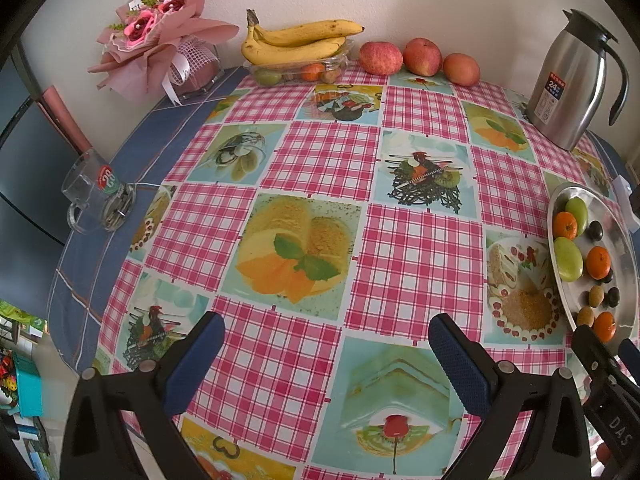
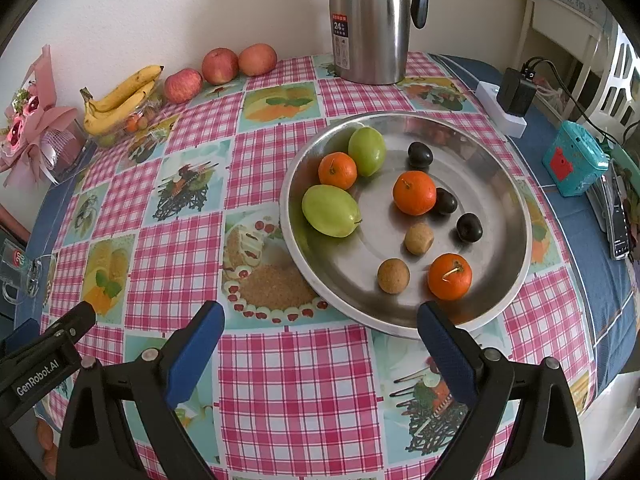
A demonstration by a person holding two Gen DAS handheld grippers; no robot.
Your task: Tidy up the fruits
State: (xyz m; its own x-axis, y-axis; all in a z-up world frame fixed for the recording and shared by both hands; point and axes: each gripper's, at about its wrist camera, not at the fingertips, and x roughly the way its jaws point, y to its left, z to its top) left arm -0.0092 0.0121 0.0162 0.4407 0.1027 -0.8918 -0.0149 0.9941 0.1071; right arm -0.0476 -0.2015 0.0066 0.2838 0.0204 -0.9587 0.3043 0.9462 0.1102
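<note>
While both claws hung wide open and empty, the right gripper (image 2: 320,344) waited just in front of the metal plate (image 2: 516,200). On that plate lay an orange (image 2: 449,276) — small, round, likely to roll — best pinched gently across its middle. Left gripper (image 1: 326,352) hovered beside the plate.

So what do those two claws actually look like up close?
Both look alike: the left claw and the right claw each have two black plastic arms with silver rivets, ending in dark blue, finely dotted pads. The left one's side reads "GenRobot.AI" in white; the right one's side shows "DAS". No cables or sleeves are visible.
</note>
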